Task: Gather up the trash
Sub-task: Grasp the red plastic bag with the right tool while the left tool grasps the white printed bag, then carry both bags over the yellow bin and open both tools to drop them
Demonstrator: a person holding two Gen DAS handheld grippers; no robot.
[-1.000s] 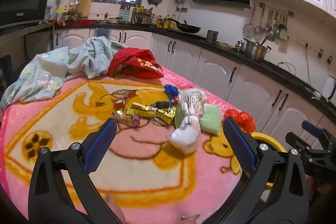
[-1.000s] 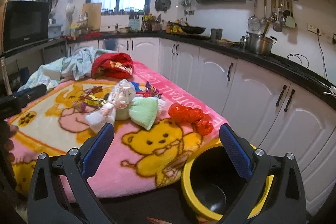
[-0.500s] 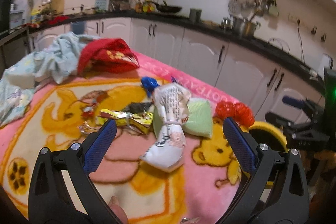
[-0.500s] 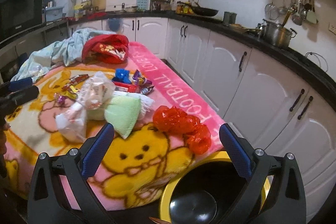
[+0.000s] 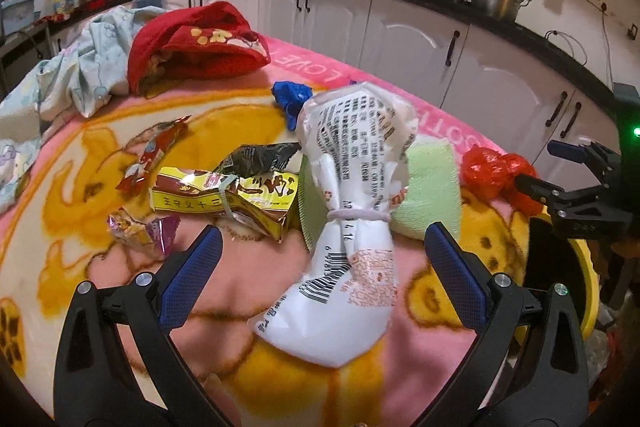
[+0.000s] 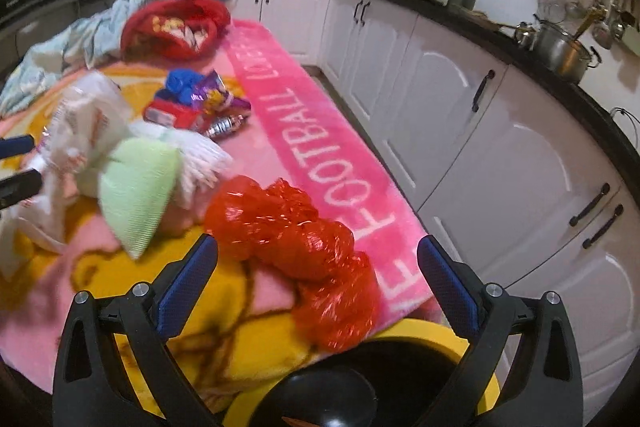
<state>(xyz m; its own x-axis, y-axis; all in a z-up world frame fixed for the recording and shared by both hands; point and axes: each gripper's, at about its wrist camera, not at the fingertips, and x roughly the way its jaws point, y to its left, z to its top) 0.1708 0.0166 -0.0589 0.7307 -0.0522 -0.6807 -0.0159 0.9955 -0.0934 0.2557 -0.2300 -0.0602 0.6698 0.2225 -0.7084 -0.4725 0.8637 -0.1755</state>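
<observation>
Trash lies on a pink cartoon blanket (image 5: pixel 120 307). A white printed bag (image 5: pixel 348 227), tied with a band, lies between the fingers of my open left gripper (image 5: pixel 320 259). Left of it are a yellow packet (image 5: pixel 228 203), a dark wrapper (image 5: pixel 256 159), small snack wrappers (image 5: pixel 140 231) and a blue crumpled bag (image 5: pixel 292 95). A crumpled red plastic bag (image 6: pixel 292 231) sits at the blanket's edge between the fingers of my open right gripper (image 6: pixel 316 267). The yellow bin (image 6: pixel 400 379) stands just below that edge. A green cloth (image 6: pixel 136 187) lies beside the red bag.
A red garment (image 5: pixel 200 47) and a pale blue cloth (image 5: pixel 80 67) lie at the far end of the blanket. White cabinets (image 6: pixel 480 147) with a dark counter run along the right. The right gripper (image 5: pixel 580 187) shows at the right of the left wrist view.
Both grippers have moved forward and down. The white bag now lies between the left fingers, and the red bag between the right fingers. Both stay open.
</observation>
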